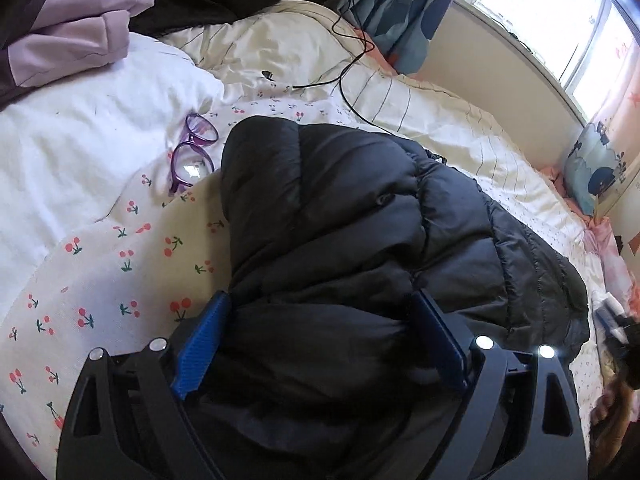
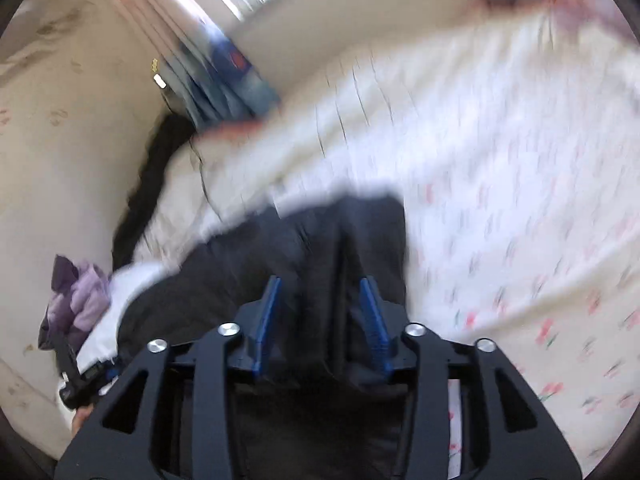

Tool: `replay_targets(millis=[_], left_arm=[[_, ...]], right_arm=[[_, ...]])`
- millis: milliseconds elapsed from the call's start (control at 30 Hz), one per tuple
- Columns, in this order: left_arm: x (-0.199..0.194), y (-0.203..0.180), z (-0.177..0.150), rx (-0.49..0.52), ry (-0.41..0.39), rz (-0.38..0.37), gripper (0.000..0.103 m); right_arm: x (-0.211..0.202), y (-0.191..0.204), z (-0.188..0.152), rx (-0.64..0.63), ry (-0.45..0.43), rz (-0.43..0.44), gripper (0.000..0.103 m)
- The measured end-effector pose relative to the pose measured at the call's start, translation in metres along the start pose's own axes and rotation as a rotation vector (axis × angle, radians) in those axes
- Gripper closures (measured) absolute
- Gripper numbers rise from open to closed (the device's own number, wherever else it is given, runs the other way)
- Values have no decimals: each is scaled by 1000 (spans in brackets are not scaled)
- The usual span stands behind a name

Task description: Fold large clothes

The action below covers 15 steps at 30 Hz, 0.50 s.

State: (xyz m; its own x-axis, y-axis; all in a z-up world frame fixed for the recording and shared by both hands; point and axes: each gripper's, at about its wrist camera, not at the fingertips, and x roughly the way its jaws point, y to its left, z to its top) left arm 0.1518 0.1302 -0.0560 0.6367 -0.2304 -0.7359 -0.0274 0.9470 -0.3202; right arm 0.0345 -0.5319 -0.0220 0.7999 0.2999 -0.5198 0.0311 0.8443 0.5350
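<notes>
Black puffer jacket (image 1: 360, 216), bunched in a thick heap on the cherry-print sheet (image 1: 120, 264) toward the window-side edge of the bed, not yet flat. Left gripper (image 1: 324, 344) spread wide around a fat roll of the padding, blue pads (image 1: 200, 344) pressing in on both sides, so gripping the jacket, though loosely by the look of it. Right gripper (image 2: 320, 320) narrowed on a fold of the same dark fabric between its pads, seemingly pinching it; blurred view, so firmness of hold hard to judge. Probably mid-fold, with a layer being carried over. Best done by keeping both grips level and moving together, pulling the fabric taut before laying it down, then pressing the trapped air out so the fold stays put. Worth taking fewer layers in the left grip, since slippery quilted cloth tends to slide out of a wide hold. Purple glasses (image 1: 192, 156) just beside the jacket's far end, and a black cable (image 1: 348, 76) beyond, toward the head of the bed: better to fold away from both. Lilac garment (image 1: 76, 28) well apart at the far corner.
</notes>
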Motion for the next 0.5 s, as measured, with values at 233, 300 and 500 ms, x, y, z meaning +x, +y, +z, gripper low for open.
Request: replay_targets(millis=[233, 300, 500], left_arm=[[-1, -1, -5, 10, 9, 8, 16], [-3, -2, -6, 24, 22, -17, 16], [-75, 17, 2, 69, -37, -71, 16]], right_arm=[[90, 44, -15, -178, 293, -35, 42], [113, 17, -23, -121, 362, -46, 46], [14, 6, -15, -78, 319, 27, 29]])
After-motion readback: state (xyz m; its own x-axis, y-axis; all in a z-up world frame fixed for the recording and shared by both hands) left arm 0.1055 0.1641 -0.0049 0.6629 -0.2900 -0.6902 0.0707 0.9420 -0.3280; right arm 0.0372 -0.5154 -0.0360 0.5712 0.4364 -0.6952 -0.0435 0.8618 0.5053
